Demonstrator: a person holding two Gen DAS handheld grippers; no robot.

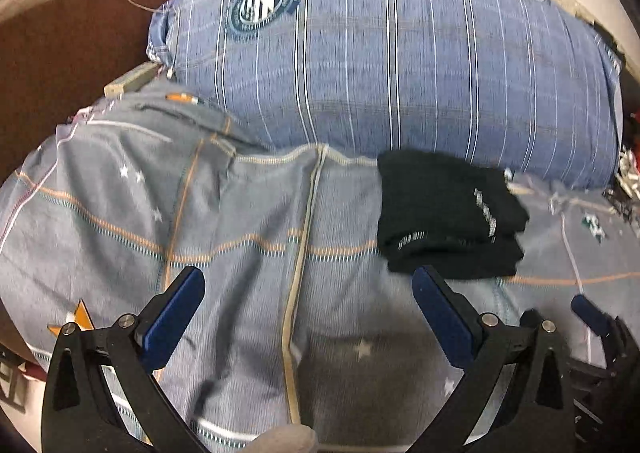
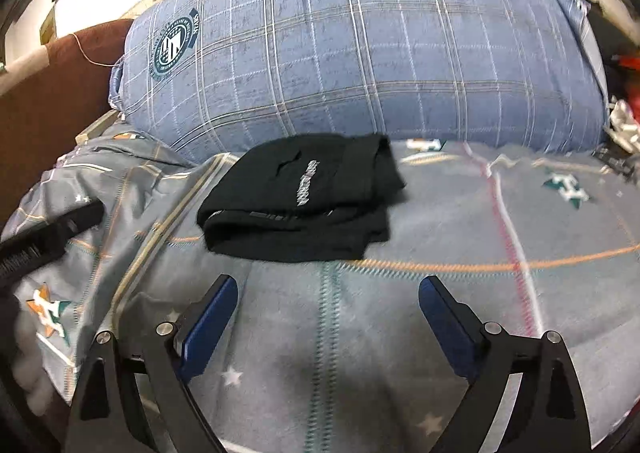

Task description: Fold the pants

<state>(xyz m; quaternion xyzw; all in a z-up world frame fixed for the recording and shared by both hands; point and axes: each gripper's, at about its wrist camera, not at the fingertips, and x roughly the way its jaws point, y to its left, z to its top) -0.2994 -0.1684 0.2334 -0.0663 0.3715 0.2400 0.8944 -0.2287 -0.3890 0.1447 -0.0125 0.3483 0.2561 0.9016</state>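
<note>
Left wrist view: black pants point(image 1: 450, 213), folded into a compact stack, are seen lying on a grey bed sheet point(image 1: 240, 221) printed with stars and orange lines, just near of a large blue plaid pillow point(image 1: 380, 45) bearing a round emblem. No container is shown; the bed alone carries the items. The left claw point(image 1: 308, 285) is held above the sheet, angled downward, its blue-padded fingers spread wide with nothing between them; the pants lie just beyond its right finger. A blue pad tip of the right claw is visible at the right edge of this view only, as is a tan seam strip down the sheet.

Right wrist view: the pants point(image 2: 300, 201) are shown far and slightly left of the right claw point(image 2: 328, 289), which is likewise wide open, empty and tilted down. Shown here only: green-and-white star motifs point(image 2: 566, 185) on the sheet, and part of a black tool point(image 2: 48, 237) at the left.
</note>
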